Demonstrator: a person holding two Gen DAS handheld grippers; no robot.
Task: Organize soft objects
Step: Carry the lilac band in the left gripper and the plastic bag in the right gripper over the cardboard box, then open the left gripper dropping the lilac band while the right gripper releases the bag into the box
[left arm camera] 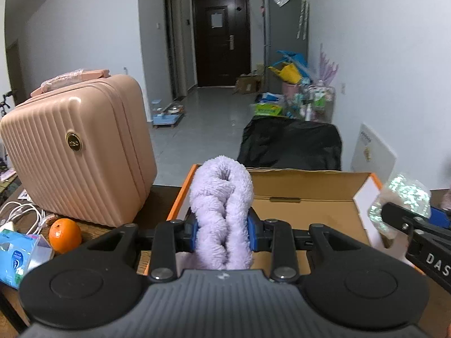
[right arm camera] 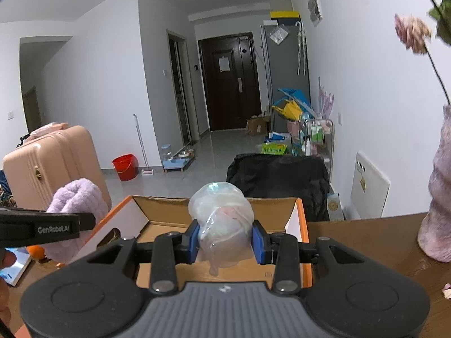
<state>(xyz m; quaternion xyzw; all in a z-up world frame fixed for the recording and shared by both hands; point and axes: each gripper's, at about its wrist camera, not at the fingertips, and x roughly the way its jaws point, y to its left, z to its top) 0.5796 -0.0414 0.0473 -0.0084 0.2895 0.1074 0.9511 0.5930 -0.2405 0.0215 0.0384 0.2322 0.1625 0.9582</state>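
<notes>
Carried 2 loads over open orange-edged cardboard box [left arm camera: 304, 197]: left tool [left arm camera: 222, 225] pinched fluffy lilac towel roll [left arm camera: 221, 194], right tool [right arm camera: 225, 242] pinched clear-bagged soft bundle [right arm camera: 221, 214]. Next: lower, release inside.

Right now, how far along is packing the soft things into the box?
Nothing is visibly in the cardboard box yet. In hand: the left claw grips a lilac fluffy towel, and the right claw grips a plastic-wrapped soft bundle. Left: dropping both in.

Pink suitcase [left arm camera: 76, 152], orange [left arm camera: 64, 235], vase [right arm camera: 438, 197].
</notes>
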